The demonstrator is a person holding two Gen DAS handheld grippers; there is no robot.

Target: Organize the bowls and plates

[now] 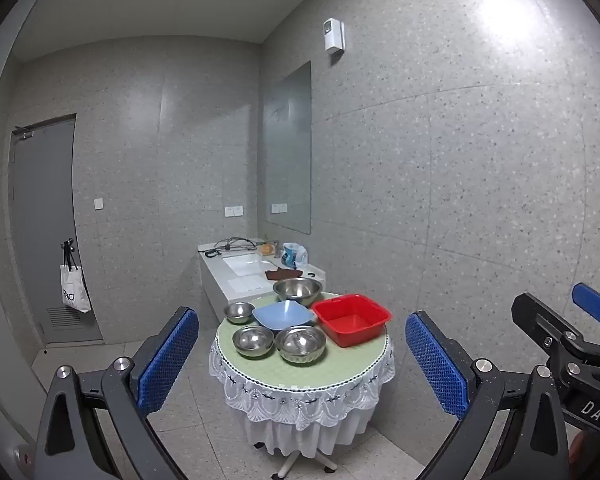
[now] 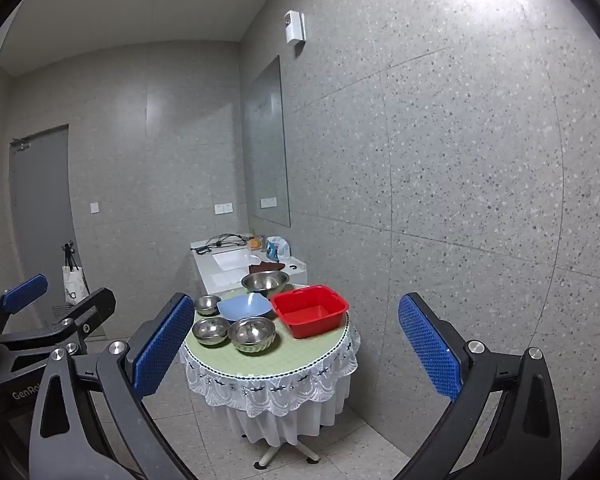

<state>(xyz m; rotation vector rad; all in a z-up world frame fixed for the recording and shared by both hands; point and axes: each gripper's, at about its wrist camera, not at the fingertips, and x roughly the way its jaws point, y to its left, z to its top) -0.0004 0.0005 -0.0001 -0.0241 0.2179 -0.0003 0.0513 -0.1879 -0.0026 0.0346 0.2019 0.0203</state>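
Well apart from the round table (image 1: 300, 368), left gripper (image 1: 302, 364) and right gripper (image 2: 296, 350) gape empty.

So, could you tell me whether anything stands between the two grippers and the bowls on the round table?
Nothing visible does. The left gripper and right gripper are open and well short of the round table, with only bare floor between. The steel bowls, blue bowl and red tub sit uncovered.
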